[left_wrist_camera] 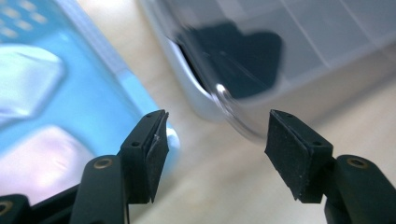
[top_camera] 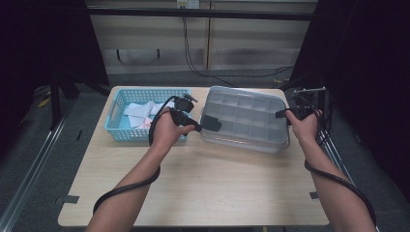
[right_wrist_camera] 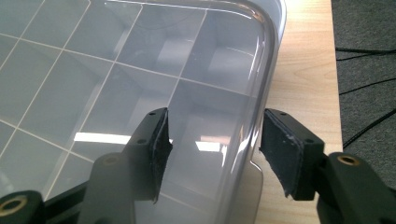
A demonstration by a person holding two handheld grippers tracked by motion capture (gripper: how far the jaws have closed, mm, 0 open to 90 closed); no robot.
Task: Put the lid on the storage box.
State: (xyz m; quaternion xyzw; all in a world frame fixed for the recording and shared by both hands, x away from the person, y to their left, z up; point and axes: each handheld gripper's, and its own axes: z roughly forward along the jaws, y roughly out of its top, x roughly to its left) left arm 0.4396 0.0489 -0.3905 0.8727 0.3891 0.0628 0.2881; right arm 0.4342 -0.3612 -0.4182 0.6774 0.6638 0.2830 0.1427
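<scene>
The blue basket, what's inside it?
Inside the blue basket lie some white, soft-looking pieces, one with a bit of pink. The person's left hand and left claw cover the basket's right end.

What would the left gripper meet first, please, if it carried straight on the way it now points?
Most likely the near left corner of the clear compartment box, by its dark latch. The left gripper has open jaws aimed at that corner; the gap to it is hard to judge.
</scene>
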